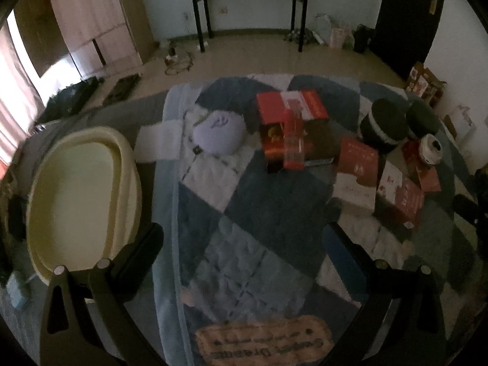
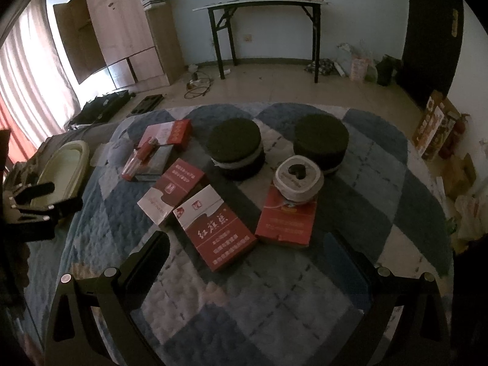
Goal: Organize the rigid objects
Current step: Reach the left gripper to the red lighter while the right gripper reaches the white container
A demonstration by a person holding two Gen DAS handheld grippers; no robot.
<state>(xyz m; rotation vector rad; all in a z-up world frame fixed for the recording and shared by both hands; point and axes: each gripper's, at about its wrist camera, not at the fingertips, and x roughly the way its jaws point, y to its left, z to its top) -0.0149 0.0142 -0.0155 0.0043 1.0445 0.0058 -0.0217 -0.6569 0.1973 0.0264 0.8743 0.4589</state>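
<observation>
Hovering over the quilted bed, I hold both sets of jaws wide apart and empty: nothing is picked yet. The cream basin point(image 1: 82, 189) waits at the bed's left edge; red boxes point(image 2: 224, 231) and round black tins point(image 2: 234, 149) lie mid-quilt. Next I should probably close on one box.

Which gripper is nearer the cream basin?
Left. The left gripper hangs open right beside the cream basin, at the quilt's edge. The right gripper is open over the red boxes, with the basin far off to its left.
</observation>
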